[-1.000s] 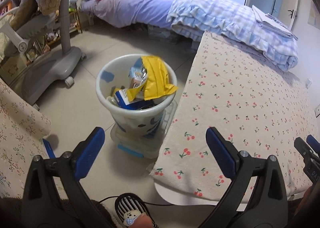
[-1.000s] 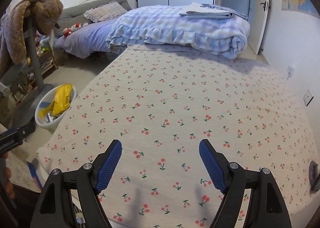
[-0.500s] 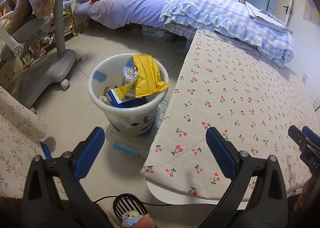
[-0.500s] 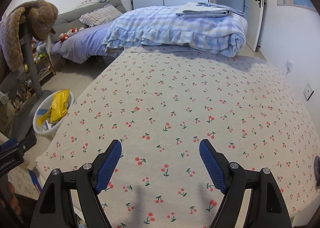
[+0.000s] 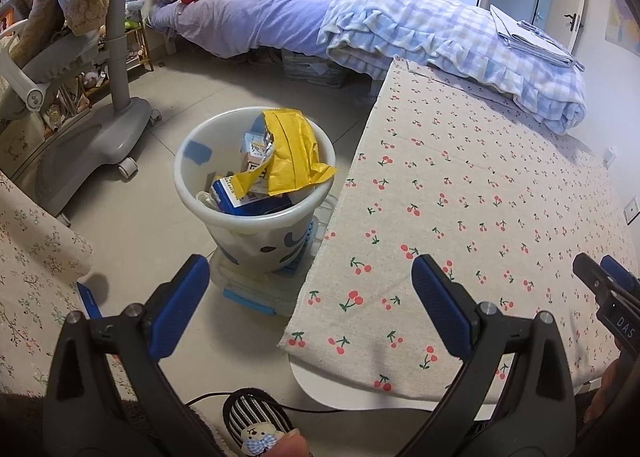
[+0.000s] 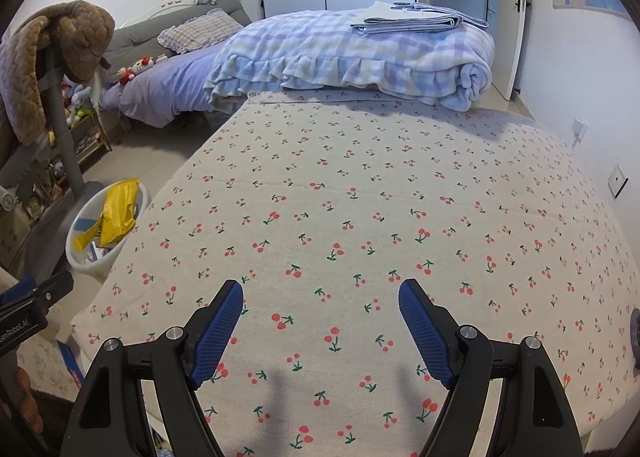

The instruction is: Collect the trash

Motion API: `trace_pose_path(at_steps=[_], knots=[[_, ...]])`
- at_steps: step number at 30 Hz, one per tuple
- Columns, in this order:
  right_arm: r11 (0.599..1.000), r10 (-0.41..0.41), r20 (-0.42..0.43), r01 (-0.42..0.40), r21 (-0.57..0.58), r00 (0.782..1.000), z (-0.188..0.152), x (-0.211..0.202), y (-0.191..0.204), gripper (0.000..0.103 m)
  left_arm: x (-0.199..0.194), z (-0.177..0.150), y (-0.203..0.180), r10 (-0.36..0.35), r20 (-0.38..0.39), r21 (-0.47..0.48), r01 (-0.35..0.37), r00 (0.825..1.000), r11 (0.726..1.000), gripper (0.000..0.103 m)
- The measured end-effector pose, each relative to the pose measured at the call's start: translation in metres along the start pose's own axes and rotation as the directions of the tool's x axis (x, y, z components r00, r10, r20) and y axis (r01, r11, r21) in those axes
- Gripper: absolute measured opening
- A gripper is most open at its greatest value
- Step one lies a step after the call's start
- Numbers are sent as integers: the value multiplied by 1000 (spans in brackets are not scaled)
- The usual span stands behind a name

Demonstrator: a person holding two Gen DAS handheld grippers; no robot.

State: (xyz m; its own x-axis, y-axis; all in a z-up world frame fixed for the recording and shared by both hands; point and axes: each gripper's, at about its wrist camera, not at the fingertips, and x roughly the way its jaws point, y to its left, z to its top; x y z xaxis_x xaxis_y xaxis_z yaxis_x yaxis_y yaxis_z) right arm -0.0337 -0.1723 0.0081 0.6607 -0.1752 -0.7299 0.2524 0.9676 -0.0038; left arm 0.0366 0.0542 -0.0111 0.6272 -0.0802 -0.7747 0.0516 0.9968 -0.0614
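Beside the counter (image 5: 472,193), on the floor, your bin (image 5: 256,193) stands heaped: a yellow bag (image 5: 292,161) on top, a blue-and-white carton (image 5: 236,197) and smaller packets beneath, reaching about to the rim. Both your tongs stand wide and hold nothing; the left tongs (image 5: 310,303) hang over the floor just short of the bin, the right tongs (image 6: 320,327) over bare cherry cloth. No loose trash shows on the counter, so collecting looks finished or close to it. Your next move calls for scanning the floor and counter edges for strays.
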Motion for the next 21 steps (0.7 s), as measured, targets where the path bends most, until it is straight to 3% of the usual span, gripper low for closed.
trace_pose_path(at_steps=[21], knots=[[1000,-1,5,1,11,1000,0,-1,-2,82,0,0,0,-2,-1,4,2,1000,1000,101]])
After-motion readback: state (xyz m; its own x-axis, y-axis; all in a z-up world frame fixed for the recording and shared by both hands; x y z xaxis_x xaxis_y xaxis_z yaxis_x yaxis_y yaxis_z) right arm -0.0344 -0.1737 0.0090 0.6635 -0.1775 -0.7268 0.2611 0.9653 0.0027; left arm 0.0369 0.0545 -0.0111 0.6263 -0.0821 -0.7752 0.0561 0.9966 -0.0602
